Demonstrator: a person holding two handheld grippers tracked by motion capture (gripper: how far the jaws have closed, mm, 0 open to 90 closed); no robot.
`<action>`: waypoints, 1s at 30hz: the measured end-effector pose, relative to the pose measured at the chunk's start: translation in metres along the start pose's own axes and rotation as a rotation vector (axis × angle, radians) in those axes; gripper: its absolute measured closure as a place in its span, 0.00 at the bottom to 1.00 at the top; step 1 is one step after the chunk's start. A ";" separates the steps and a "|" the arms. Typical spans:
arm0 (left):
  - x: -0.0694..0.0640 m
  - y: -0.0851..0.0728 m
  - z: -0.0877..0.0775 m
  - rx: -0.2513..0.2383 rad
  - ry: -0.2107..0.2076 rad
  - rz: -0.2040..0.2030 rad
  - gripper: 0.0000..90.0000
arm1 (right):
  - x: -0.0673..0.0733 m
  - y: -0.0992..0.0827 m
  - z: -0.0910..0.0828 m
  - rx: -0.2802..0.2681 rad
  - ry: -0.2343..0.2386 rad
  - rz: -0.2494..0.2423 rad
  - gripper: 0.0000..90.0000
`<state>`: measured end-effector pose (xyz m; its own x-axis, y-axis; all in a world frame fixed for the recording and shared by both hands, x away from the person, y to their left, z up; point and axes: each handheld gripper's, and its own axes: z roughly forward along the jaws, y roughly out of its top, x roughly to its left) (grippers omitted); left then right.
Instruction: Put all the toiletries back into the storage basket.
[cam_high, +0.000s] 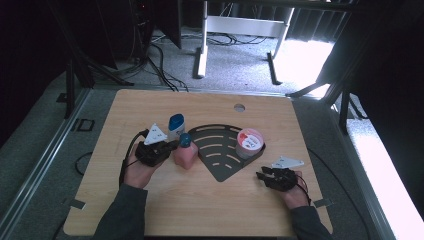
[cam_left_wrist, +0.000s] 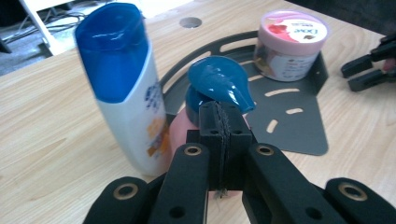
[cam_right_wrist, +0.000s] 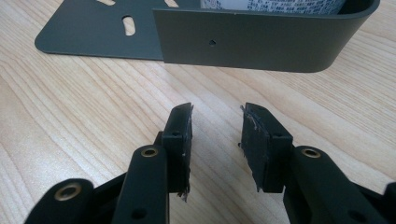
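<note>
Standing just left of the dark tray (cam_high: 220, 170), the pink pump bottle (cam_high: 184, 156) looks light, smooth and top-heavy, likely to tip if nudged high. Its stiff teal pump head (cam_left_wrist: 219, 84) is a poor hold; the body below seems safer. The left gripper (cam_left_wrist: 219, 122) sits behind it, jaws pressed together on nothing. A blue-capped bottle (cam_left_wrist: 128, 93) crowds close beside it. The right gripper (cam_right_wrist: 215, 135) rests spread, empty, near the tray's wall.

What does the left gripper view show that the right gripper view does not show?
Left gripper view: a white bottle with a blue cap, a pink pump bottle just beyond the shut jaws of the left gripper, and the jar's pink lid.
Right gripper view: the right gripper, jaws apart, nothing between them.
Both: the dark metal tray and the wooden table.
</note>
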<state>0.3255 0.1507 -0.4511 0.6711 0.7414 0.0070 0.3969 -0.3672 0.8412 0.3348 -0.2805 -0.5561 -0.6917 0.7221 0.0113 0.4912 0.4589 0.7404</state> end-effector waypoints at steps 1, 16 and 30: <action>-0.002 0.001 0.000 -0.004 -0.011 0.002 0.99 | 0.000 0.000 0.000 0.000 0.000 0.000 0.70; -0.024 0.012 0.004 0.002 -0.090 0.065 0.99 | -0.001 0.000 0.000 -0.002 0.002 0.000 0.70; -0.029 0.014 0.005 0.009 -0.113 0.084 0.92 | -0.001 -0.001 -0.001 -0.001 0.007 0.006 0.69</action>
<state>0.3145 0.1213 -0.4423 0.7686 0.6396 0.0160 0.3411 -0.4309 0.8354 0.3352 -0.2820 -0.5562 -0.6925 0.7211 0.0203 0.4946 0.4542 0.7410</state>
